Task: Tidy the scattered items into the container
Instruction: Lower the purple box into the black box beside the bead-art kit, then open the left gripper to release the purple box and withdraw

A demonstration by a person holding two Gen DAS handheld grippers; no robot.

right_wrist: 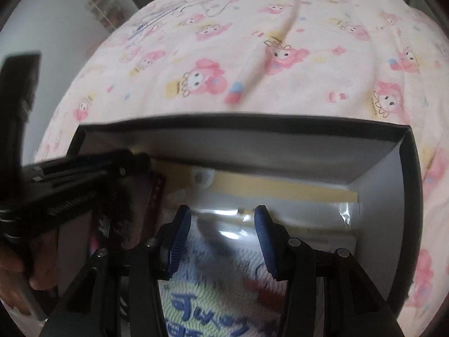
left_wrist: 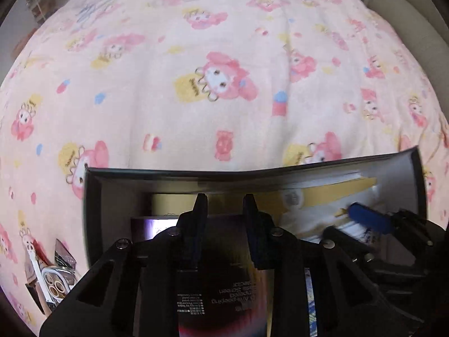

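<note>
Both claws point down into the open black box [right_wrist: 280,137] that sits on the pink cartoon-print bedspread [left_wrist: 224,56]. The left claw [left_wrist: 224,202], jaws narrow but apart, hangs above a dark screen-protector package [left_wrist: 224,286] lying in the box, gripping nothing. The right claw [right_wrist: 223,216] stands apart over a clear-wrapped printed packet [right_wrist: 219,280], while scattered small items [left_wrist: 53,275] remain on the bed left of the box

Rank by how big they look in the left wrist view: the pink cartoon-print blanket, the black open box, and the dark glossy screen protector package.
1. Pink cartoon-print blanket
2. Black open box
3. Dark glossy screen protector package, though it lies nearest the camera and the left gripper partly hides it.
</note>
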